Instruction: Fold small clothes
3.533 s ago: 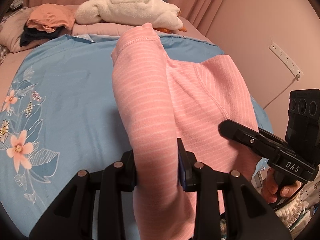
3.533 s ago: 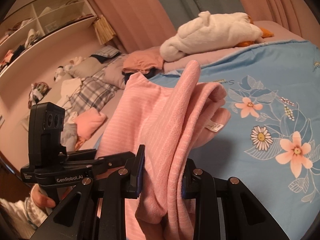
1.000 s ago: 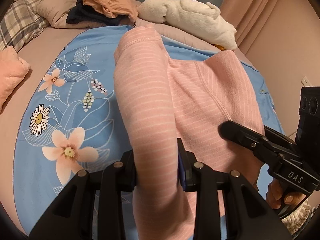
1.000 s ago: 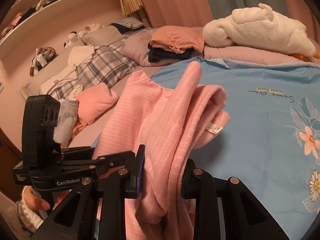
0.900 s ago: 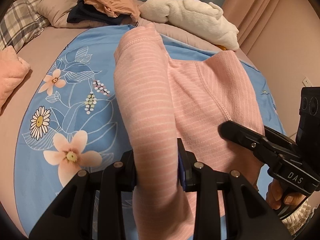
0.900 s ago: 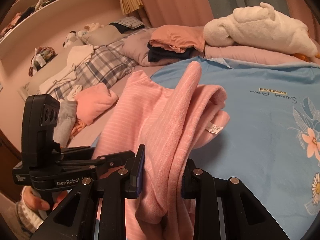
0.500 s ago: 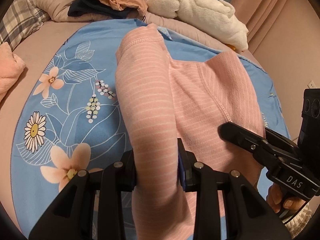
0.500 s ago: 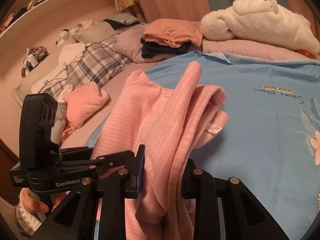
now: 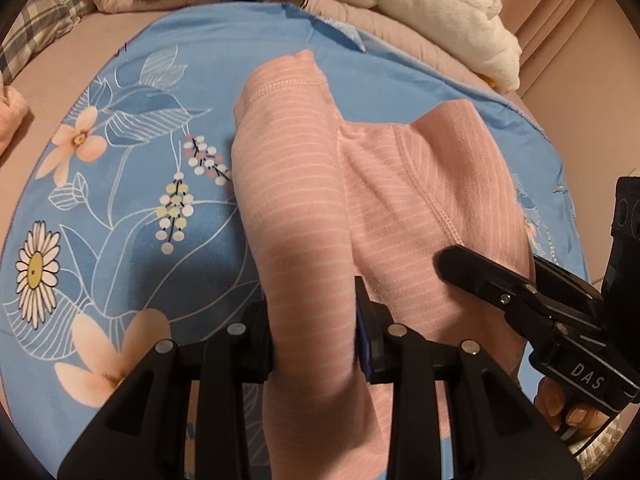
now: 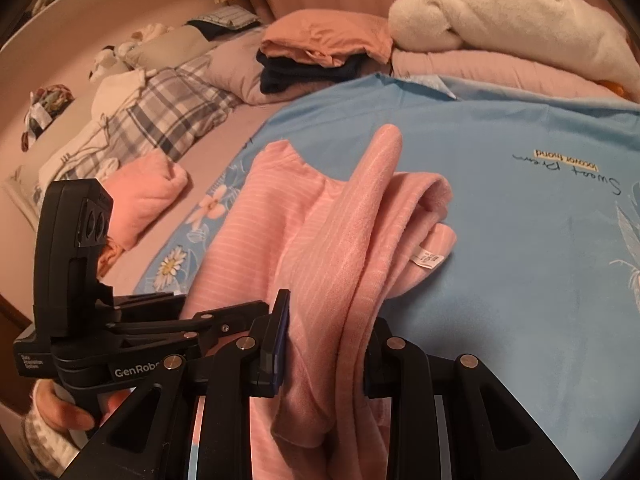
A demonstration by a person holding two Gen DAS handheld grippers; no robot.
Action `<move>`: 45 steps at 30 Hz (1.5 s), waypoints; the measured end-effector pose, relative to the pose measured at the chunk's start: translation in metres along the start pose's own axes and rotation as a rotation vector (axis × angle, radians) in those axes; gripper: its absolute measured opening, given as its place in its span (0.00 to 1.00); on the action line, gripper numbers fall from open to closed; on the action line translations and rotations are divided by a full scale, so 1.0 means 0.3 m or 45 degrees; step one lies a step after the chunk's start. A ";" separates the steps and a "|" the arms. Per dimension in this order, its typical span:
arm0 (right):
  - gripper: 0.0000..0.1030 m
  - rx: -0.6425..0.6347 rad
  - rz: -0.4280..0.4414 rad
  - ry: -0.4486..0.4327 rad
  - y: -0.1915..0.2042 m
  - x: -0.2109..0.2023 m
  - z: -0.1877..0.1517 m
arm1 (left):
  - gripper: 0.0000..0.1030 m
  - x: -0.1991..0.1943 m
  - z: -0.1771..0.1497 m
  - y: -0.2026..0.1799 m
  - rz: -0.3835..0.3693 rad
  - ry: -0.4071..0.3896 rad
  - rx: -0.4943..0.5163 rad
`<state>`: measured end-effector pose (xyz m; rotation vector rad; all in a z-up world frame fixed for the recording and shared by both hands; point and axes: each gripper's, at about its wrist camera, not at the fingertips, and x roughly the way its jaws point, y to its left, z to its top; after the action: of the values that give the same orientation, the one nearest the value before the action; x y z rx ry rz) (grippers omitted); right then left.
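The left tongs (image 9: 314, 332) were clenched on a bunched fold of the pink garment (image 9: 400, 208), the striped cloth squeezed between the two fingers and spilling out below them. The right tongs (image 10: 324, 344) gripped another gathered edge of the same garment (image 10: 280, 236), whose folds rose in a peak just ahead of the fingers. Between the two grips the garment was spread over the blue sheet (image 9: 120, 184), its far end draped onto the flower print. A white label (image 10: 430, 259) stuck out from the garment's right edge, lying on the sheet.

In the left view the right tongs entered from the right side, touching the cloth. In the right view the left tongs (image 10: 224, 326) came in from the left, held by a hand (image 10: 68, 416) low in the corner.

At the head of the bed (image 10: 224, 144) sat a folded stack (image 10: 320, 52) of orange over dark clothes, with a white plush (image 10: 508, 12) beside it. A folded pink item (image 10: 144, 196) lay on the bed left of the sheet, near a plaid blanket (image 10: 160, 120).
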<state>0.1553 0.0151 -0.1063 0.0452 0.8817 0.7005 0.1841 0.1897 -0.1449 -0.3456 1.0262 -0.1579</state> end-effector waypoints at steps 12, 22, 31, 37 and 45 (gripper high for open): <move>0.29 0.140 0.057 0.065 -0.100 0.038 -0.005 | 0.33 0.009 0.003 0.021 -0.021 0.017 -0.004; 0.29 0.321 0.140 0.112 -0.190 0.059 -0.040 | 0.46 0.014 0.003 0.026 0.010 0.024 0.002; 0.39 0.447 0.220 0.128 -0.249 0.070 -0.060 | 0.69 0.013 0.003 0.055 0.076 0.019 -0.014; 0.40 0.462 0.212 0.131 -0.246 0.058 -0.060 | 0.70 -0.003 -0.013 0.066 0.089 0.011 -0.018; 0.44 0.445 0.143 0.132 -0.243 0.035 -0.052 | 0.70 -0.036 -0.042 0.074 0.110 -0.003 -0.020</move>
<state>0.1882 -0.0394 -0.1467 0.3755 1.1006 0.6503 0.1671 0.2110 -0.1498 -0.3148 1.0386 -0.0717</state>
